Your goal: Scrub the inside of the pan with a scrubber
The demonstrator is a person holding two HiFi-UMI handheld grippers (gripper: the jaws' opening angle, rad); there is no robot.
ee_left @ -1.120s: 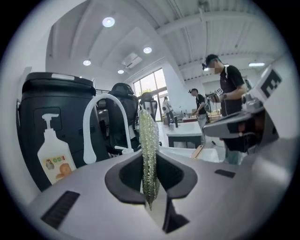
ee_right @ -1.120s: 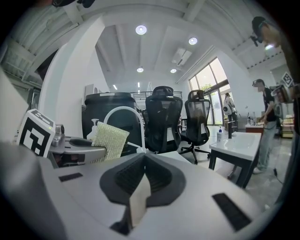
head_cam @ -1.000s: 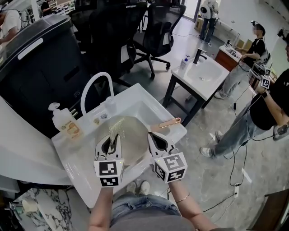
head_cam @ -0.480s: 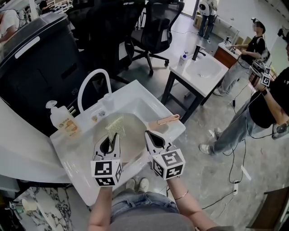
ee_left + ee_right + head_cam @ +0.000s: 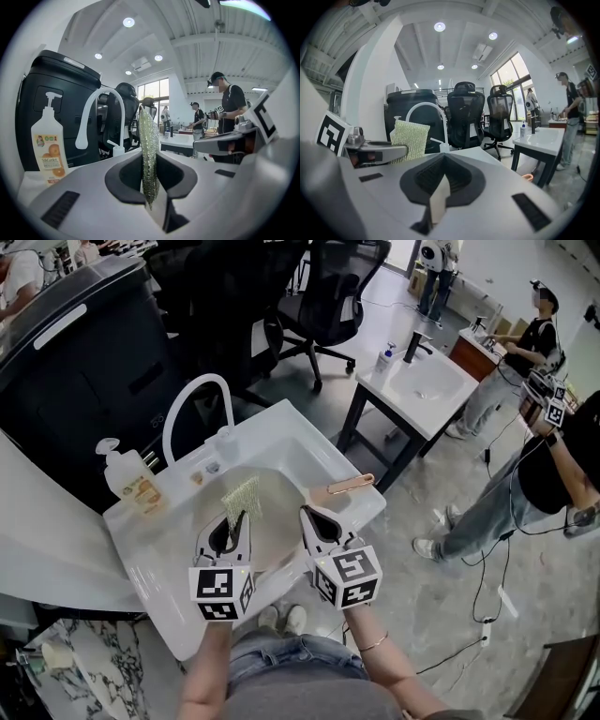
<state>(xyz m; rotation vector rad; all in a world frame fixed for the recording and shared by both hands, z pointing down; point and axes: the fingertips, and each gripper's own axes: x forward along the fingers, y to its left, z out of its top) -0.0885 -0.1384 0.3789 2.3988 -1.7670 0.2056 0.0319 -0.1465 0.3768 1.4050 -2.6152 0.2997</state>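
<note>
Over the sink's near edge, the left claw is clamped on the scrubber above the pan in the basin. Right claw is pressed together, empty. Risk — hard strokes could tug the thinly pinched scrubber free, or slide the unheld pan.

The pan is round, shallow and pale grey. It lies right way up in the basin of the sink, with its copper-coloured handle reaching out over the sink's right rim. The scrubber is a thin square of glittery yellow-green mesh, standing on edge over the pan toward the sink's back, its lower edge pinched in the left gripper.
</note>
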